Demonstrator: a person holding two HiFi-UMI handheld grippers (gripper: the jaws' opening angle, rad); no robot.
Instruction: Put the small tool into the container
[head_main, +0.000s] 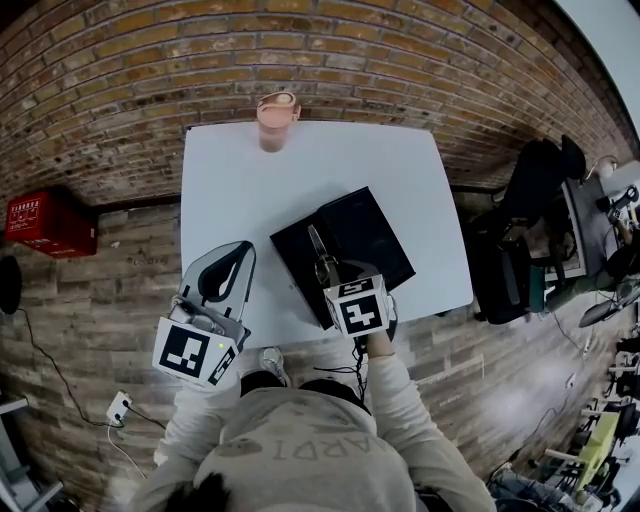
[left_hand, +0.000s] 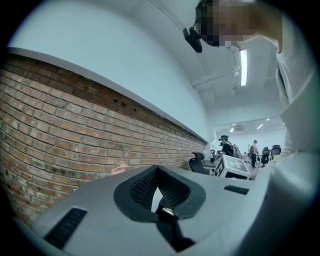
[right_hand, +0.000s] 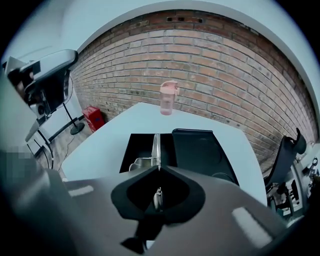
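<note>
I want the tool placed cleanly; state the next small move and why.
Probably lower the right gripper a little: its jaws are shut on the small metal tool, whose blade points over the open black container, seemingly not yet resting inside.

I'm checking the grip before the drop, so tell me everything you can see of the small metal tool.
The small metal tool is a thin, shiny, silvery strip seen edge-on, with a curved wider part near its base. The right tongs are shut on it. It sticks out forward and downward over the open black container on the white table. Whether its tip touches the container's floor cannot be told.
</note>
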